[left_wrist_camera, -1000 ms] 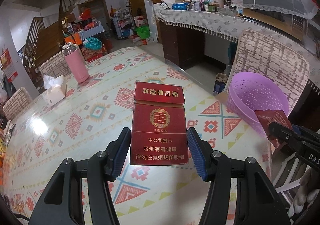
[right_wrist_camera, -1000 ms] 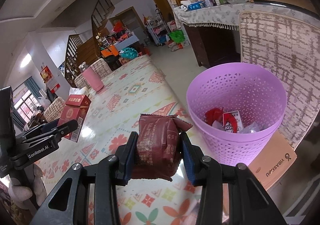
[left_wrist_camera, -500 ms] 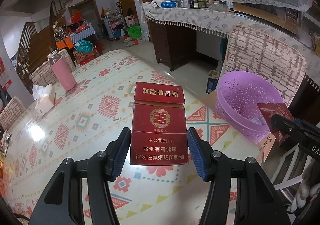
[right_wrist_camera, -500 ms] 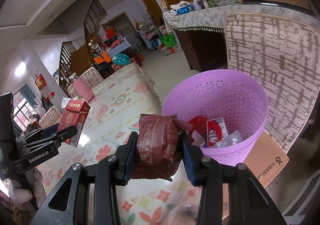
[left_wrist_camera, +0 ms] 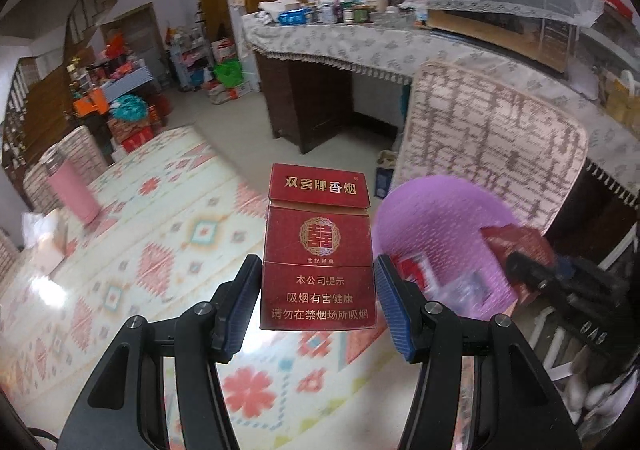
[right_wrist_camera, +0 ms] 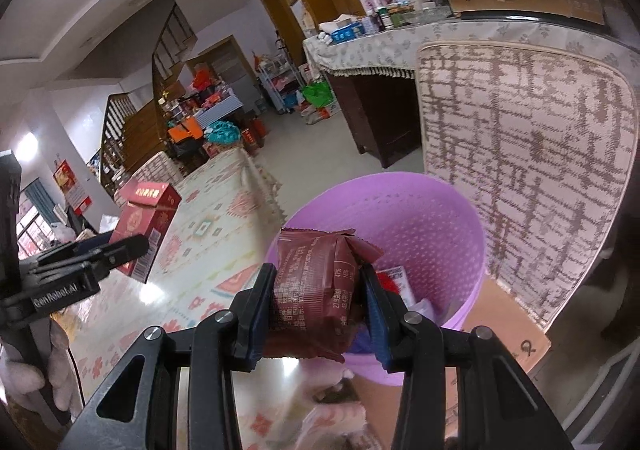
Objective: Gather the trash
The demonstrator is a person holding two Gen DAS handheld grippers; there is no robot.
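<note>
Left tool (left_wrist_camera: 318, 296) is clenched on a dark red rectangular cardboard cigarette pack (left_wrist_camera: 318, 250) printed with gold Chinese characters; I hold it upright, its flip lid slightly raised, above the near right edge of the worktop (left_wrist_camera: 168, 234) covered with a pale cloth patterned in red and teal diamonds. Right tool (right_wrist_camera: 318, 304) is gripping a crinkled maroon foil snack wrapper (right_wrist_camera: 316, 290), which I have over the near rim of the round lilac perforated plastic waste basket (right_wrist_camera: 436, 221). From the left camera that basket (left_wrist_camera: 436, 217) sits just right of the pack, blurred, with the right tool (left_wrist_camera: 532, 274) and its wrapper (left_wrist_camera: 516, 240) at its right edge. Inside the basket I can make out red and white scraps (right_wrist_camera: 394, 280), too small to identify. A flat brown cardboard sheet (right_wrist_camera: 500, 326) lies under the basket, and a chair back in beige and brown woven fabric (right_wrist_camera: 528, 169) stands just behind it. Far left on the worktop stands a pink cylindrical flask (left_wrist_camera: 72, 189).
</note>
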